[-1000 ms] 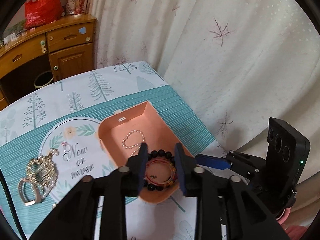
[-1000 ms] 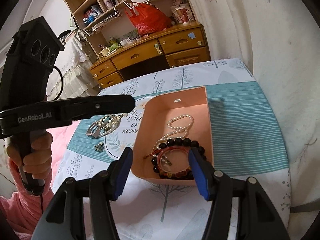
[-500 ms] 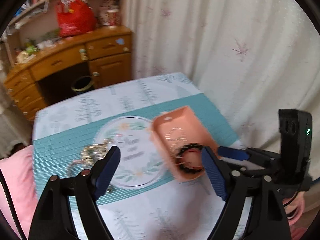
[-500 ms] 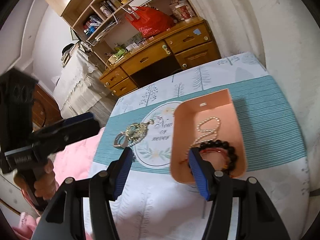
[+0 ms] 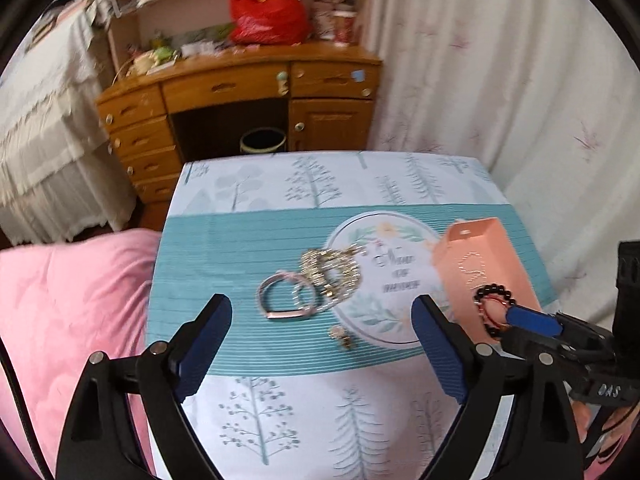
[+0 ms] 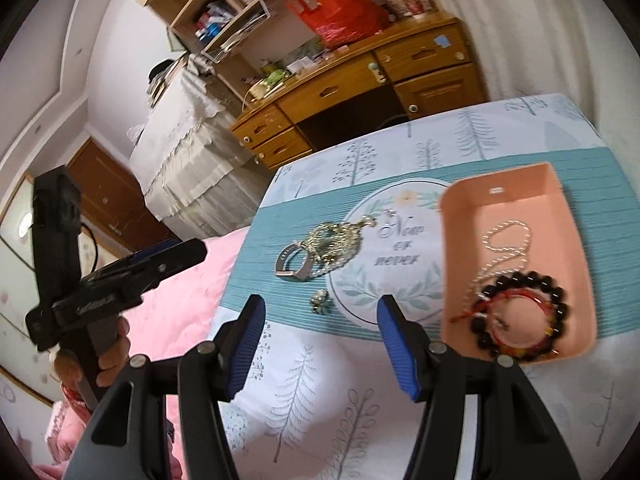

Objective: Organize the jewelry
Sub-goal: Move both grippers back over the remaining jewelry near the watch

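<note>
Both pairs of blue-padded fingers stood apart with nothing between them. The left gripper (image 5: 322, 334), at the lower middle of its own view, had just been opening its jaws and gaped wide over the teal cloth. The right gripper (image 6: 320, 340) hung half spread at the bottom of its view.

Going left to right in the right wrist view, a hand (image 6: 102, 364) gripped the left tool's handle at the left edge. Mid-frame lay a tangled gold necklace heap (image 6: 334, 240) with a silver bangle (image 6: 294, 264) touching it, and a small earring (image 6: 320, 302) sat just below them. At the right sat the peach tray (image 6: 460, 216), holding a pearl chain (image 6: 506, 240), a dark bead bracelet (image 6: 520, 316) and a red cord bracelet (image 6: 516, 320).

The likely trouble, to my eye, was the tangle. A pinch on the bangle could drag the necklace along and spill a loose end outside the tray. The earring was small and could slip from wide pads or skid off the cloth. Blur in the left view suggested a fast swing, which might overshoot the heap.

Compared with a second before, the left gripper had left the tray, where its narrow jaws had hovered over the bracelets, and now faced the loose pile. The bracelets lay in the tray as before. The right gripper's spread looked unchanged.
</note>
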Demonstrator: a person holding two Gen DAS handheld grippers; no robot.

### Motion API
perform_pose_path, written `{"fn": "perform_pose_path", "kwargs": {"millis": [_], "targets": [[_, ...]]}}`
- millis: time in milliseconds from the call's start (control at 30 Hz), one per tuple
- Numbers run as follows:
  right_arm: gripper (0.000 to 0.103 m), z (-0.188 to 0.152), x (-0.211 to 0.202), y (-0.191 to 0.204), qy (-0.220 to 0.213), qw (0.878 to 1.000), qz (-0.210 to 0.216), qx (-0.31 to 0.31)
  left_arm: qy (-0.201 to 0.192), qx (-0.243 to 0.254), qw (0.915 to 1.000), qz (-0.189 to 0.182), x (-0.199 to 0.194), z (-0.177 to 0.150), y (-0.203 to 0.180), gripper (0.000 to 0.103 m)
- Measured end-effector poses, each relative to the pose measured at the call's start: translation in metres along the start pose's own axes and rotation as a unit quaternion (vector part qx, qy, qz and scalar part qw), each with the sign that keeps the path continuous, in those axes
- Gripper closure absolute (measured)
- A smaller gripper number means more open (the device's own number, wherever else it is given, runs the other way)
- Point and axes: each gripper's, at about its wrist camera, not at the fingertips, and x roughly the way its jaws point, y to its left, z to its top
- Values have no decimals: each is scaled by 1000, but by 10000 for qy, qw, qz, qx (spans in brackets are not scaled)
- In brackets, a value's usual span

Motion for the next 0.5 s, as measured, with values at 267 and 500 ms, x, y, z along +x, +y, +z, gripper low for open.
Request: {"fn": "perform_pose_path", "kwargs": {"millis": [267, 500], "targets": [[44, -14, 46, 29, 22, 9969, -520, -599, 521, -557, 9970, 90, 59, -1, 46, 13], [45, -29, 94, 52, 322, 9868, -803, -1367, 1109, -862, 9896, -301, 118, -19, 57, 13]]}}
